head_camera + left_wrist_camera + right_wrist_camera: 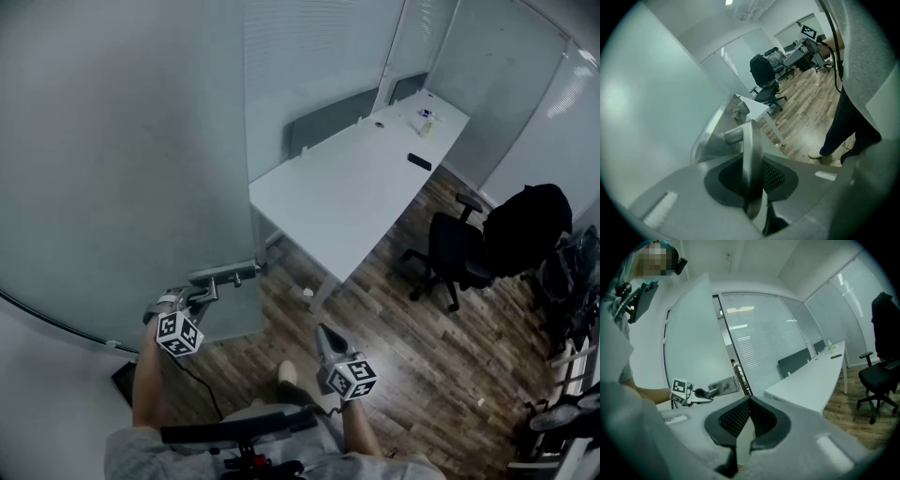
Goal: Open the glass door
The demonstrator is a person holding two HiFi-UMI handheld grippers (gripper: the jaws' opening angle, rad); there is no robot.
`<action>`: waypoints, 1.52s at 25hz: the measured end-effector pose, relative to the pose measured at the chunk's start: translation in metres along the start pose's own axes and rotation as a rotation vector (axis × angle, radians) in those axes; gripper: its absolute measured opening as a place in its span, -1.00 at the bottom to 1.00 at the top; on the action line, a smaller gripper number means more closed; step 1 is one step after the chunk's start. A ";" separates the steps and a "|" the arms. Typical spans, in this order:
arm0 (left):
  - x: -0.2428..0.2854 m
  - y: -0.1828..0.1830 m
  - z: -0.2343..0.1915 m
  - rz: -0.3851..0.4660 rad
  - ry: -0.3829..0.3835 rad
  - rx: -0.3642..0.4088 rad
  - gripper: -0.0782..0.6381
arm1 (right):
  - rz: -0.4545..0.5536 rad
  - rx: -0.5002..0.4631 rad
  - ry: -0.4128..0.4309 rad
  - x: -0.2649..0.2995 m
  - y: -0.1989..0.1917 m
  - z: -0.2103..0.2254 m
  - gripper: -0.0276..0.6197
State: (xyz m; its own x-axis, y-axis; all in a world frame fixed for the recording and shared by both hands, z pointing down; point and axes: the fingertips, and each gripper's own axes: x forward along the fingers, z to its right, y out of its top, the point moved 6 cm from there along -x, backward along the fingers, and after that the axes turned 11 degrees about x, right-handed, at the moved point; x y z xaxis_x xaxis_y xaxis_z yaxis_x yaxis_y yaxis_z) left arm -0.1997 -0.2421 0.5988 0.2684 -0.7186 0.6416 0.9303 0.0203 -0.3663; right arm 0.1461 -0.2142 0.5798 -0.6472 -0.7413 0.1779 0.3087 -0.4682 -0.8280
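The frosted glass door (pixel 112 169) fills the left of the head view, its edge swung out over the wood floor. A metal lever handle (pixel 230 274) on a steel plate sits at that edge. My left gripper (pixel 208 292) is shut on the handle; in the left gripper view the lever (pixel 751 150) stands clamped between the dark pads. My right gripper (pixel 323 336) hovers to the right of the door, over the floor, shut on nothing. The right gripper view shows its pads meeting (pixel 749 401), with the left gripper (pixel 701 393) on the handle plate (pixel 723 386) beyond.
A long white desk (pixel 356 178) stands just past the door edge, with small items at its far end. A black office chair (pixel 455 253) with a dark jacket (pixel 525 220) is to the right. More equipment lines the right wall. My shoe (pixel 288 373) is on the floor.
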 end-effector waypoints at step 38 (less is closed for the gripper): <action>-0.072 0.041 0.103 0.105 -0.064 0.146 -0.64 | 0.098 0.039 -0.186 -0.147 -0.089 -0.072 -0.91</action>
State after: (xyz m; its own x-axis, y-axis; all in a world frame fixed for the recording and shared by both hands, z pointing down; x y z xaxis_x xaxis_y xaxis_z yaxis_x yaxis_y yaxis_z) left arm -0.1552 -0.1177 0.6068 0.3767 -0.6616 0.6484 0.9216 0.1969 -0.3344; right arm 0.1635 -0.0290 0.5888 -0.4743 -0.8584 0.1954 0.3931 -0.4051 -0.8255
